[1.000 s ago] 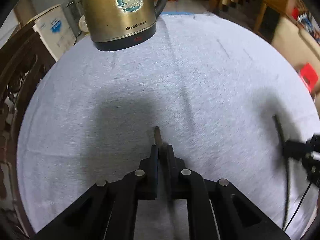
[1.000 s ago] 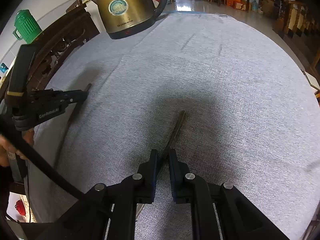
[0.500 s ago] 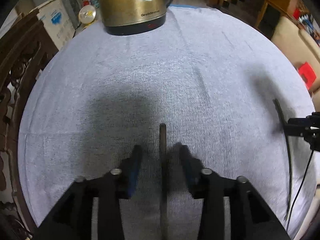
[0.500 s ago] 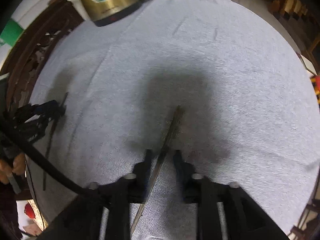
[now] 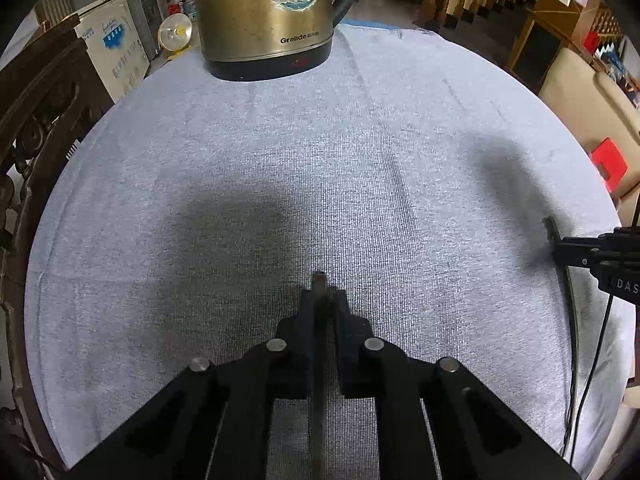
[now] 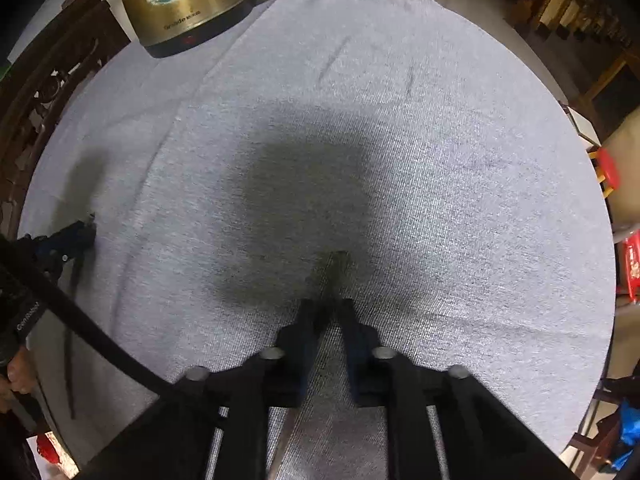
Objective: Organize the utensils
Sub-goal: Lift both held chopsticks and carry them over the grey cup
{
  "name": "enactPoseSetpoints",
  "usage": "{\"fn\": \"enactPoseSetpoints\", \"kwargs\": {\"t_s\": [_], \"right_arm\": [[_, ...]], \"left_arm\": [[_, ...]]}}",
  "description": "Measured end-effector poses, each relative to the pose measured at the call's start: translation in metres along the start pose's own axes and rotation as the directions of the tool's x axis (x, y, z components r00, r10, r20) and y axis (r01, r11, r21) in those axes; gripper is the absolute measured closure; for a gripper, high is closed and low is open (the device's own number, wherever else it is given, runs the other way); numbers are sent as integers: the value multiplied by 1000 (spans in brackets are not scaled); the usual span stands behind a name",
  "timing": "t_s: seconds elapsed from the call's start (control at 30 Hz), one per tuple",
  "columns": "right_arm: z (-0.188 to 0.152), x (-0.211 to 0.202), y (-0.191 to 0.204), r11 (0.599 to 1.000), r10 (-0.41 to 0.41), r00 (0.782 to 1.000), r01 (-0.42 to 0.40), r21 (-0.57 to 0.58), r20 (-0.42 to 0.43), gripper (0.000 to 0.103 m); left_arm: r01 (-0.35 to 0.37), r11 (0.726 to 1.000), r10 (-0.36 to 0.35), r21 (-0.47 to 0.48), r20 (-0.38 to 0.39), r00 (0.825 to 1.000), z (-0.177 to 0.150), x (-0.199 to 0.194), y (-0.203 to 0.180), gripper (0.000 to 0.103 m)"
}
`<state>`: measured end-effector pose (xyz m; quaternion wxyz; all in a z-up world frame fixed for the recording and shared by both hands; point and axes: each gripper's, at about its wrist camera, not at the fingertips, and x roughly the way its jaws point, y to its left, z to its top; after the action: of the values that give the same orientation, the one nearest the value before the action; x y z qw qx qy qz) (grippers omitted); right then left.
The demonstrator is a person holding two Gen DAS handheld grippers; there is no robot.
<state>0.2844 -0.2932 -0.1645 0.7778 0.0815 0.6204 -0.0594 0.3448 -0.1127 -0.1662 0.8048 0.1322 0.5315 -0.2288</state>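
Left gripper [image 5: 323, 298] points steeply down at the grey tablecloth [image 5: 360, 152], jaws together and clamped on a thin dark chopstick [image 5: 319, 360]. The stick runs straight up the gap between the two fingers; its squared tip pokes out just past the fingertips, the rest passes back under the gripper body toward the bottom edge of the left wrist view.

Right gripper [image 6: 329, 308] also points down at the cloth, jaws pinched on a second chopstick [image 6: 335, 272]. That stick's tip shows just ahead of the fingertips, inside the dark shadow patch; its other end slants out down-left below the fingers. Right view is blurred, so fine contact is hard to read.

Both sticks sit near the close side of the round table, well apart from each other; each gripper shows at the edge of the other's view. Gold electric kettle [image 5: 266, 16] stands at the far rim, well away from both grippers. A person's hand [image 6: 14, 376] shows at the left edge of the right wrist view.
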Motion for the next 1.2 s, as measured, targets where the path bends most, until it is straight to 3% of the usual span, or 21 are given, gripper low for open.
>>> {"fn": "enactPoseSetpoints", "kwargs": {"t_s": [0.27, 0.47, 0.77, 1.03, 1.2], "right_arm": [[-33, -25, -20, 997, 76, 992, -76, -5, 105, 97], [-69, -76, -19, 994, 110, 960, -108, -22, 256, 97], [-117, -136, -29, 992, 114, 876, -130, 1, 468, 97], [-172, -174, -34, 990, 91, 819, -138, 41, 566, 97], [-203, -202, -36, 986, 94, 776, -159, 49, 623, 97]], "left_arm": [[-22, 997, 26, -75, 60, 998, -23, -25, 4, 98], [-20, 992, 42, -126, 174, 984, -49, -80, 12, 98], [-10, 987, 66, -158, 351, 934, -109, -175, 2, 98], [35, 985, 46, -171, 450, 892, -152, -228, 0, 98], [54, 985, 38, -162, 515, 856, -173, -262, -12, 98]]}}
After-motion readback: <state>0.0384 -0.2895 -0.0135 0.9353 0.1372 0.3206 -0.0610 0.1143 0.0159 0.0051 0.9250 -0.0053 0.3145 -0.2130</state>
